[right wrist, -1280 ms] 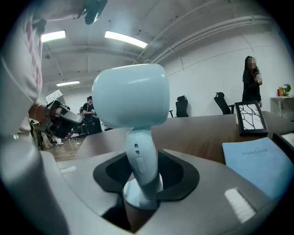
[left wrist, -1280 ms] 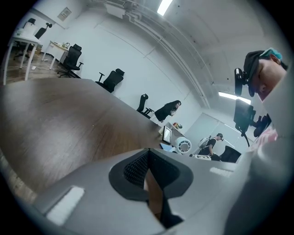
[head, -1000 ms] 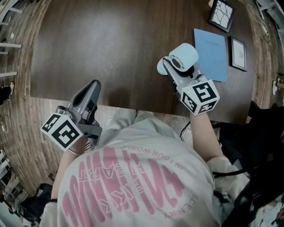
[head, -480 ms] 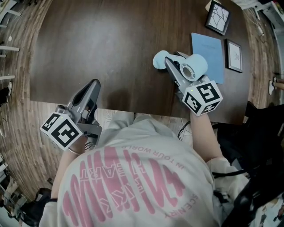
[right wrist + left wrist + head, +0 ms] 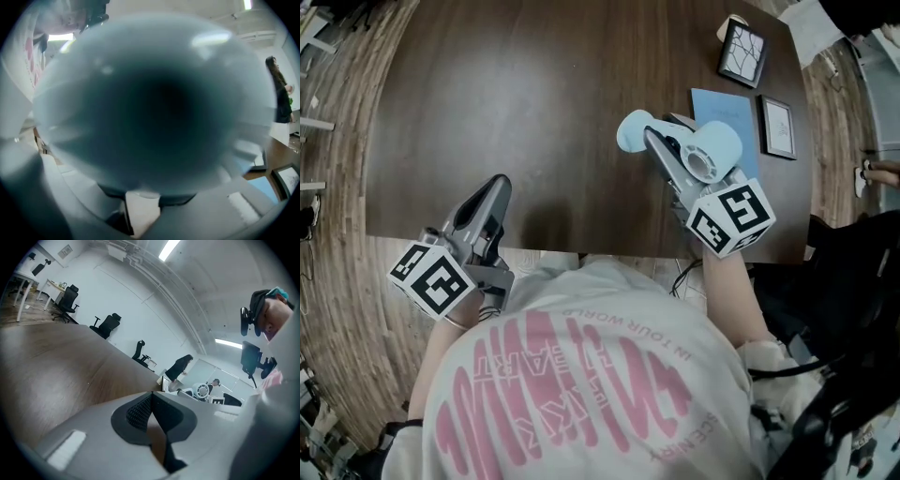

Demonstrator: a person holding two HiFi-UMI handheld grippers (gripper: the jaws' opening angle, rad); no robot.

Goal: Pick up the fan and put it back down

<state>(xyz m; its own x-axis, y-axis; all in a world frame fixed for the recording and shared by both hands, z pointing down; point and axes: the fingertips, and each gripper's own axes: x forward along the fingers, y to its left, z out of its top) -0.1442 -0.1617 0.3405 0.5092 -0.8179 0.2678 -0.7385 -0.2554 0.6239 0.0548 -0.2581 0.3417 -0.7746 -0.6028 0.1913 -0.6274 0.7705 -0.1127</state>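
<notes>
**A:** Where is the small pale-blue plastic desk fan (image 5: 717,148) at this point?

**B:** It is in the right gripper (image 5: 680,150), over the far right part of the dark brown wooden table (image 5: 534,112). The two grey jaws pinch it from either side. In the right gripper view the fan's rounded body (image 5: 154,103) fills nearly the whole picture, right up against the camera. Its round base sticks out to the left of the jaws in the head view.

**A:** Is it off the tabletop?

**B:** I judge so. It looks tilted and carried rather than standing, though I can't make out the gap beneath it. That would put us at the top of the pick-up, with the set-down to come.

**A:** And the other tool?

**B:** The left gripper (image 5: 492,192) sits at the near edge of the table, well apart from the fan. Its jaws are pressed together with nothing between them (image 5: 152,413), and it has no part in this.

**A:** What does the next move call for?

**B:** Bring the fan down upright so the base meets the wood flat, then spread the jaws only once it stands by itself. There is a light blue sheet of paper (image 5: 712,101) just beyond the fan, and two dark framed pictures (image 5: 742,52) (image 5: 776,127) further right. I would aim for bare wood beside them.
</notes>
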